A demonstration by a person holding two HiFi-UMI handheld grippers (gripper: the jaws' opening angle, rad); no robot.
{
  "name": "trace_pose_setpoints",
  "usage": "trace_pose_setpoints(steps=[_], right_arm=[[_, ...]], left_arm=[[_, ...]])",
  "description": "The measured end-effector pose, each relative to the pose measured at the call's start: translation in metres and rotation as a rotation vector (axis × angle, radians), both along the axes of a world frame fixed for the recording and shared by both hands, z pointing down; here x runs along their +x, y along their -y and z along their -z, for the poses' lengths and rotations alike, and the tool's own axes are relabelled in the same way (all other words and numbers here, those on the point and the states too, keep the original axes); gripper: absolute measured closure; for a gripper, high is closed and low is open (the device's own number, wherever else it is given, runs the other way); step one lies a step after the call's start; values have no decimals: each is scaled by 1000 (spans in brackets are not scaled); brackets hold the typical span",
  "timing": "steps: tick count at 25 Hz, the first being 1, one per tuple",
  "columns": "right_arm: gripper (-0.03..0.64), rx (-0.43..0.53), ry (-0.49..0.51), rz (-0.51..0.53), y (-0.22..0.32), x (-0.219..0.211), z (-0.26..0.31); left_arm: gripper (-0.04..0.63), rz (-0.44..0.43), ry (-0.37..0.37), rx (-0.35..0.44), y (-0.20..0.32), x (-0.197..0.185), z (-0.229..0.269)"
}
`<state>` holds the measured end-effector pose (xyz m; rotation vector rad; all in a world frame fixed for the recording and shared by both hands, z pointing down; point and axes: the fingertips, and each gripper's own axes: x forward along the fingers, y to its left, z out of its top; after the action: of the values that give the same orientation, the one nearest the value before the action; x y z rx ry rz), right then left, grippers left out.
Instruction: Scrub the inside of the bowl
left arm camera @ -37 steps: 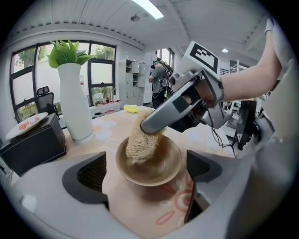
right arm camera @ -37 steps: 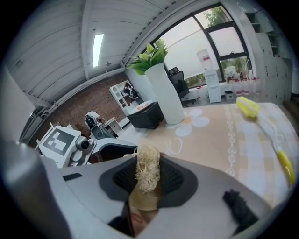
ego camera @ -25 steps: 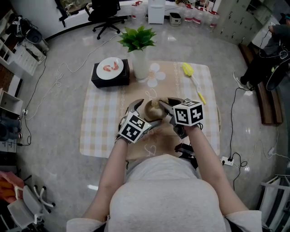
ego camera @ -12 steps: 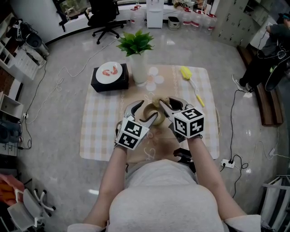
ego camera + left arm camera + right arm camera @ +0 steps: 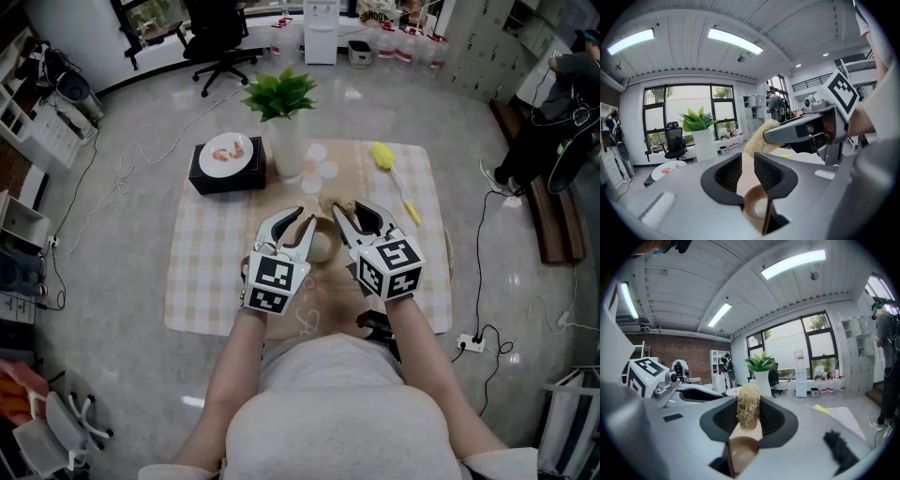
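My left gripper (image 5: 746,163) is closing its jaws on what looks like the rim of the bowl (image 5: 757,213). The bowl sits on the cloth (image 5: 211,262): stiff, smooth, likely slippery. My right gripper (image 5: 749,403) pinches the soft scrubber (image 5: 748,417).

Bright, even light from ceiling strip lights (image 5: 733,41); gripper views bulge, dark-cornered, foreground soft.

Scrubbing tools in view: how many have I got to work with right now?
2. A tan fibrous scrub pad is clamped in the right gripper; a yellow long-handled brush lies on the checked tablecloth, far right side. Others may be hidden behind the grippers.
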<state>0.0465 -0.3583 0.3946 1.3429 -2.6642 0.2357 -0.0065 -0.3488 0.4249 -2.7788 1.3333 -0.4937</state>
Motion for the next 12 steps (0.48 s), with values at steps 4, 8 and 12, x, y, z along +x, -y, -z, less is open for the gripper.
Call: trace_pose_setpoints(steps=[4,8,12], right_arm=[[512,65,3,-8,-3,-2,11],[513,115,-2,-12,-6,-3,16],[514,147,-10,-19,-8,-5,19]], left_arm=[[589,54,-40,49,4,-5,15],[591,61,-47,77,3,-4,22],[591,67,-80,102,2,-4,30]])
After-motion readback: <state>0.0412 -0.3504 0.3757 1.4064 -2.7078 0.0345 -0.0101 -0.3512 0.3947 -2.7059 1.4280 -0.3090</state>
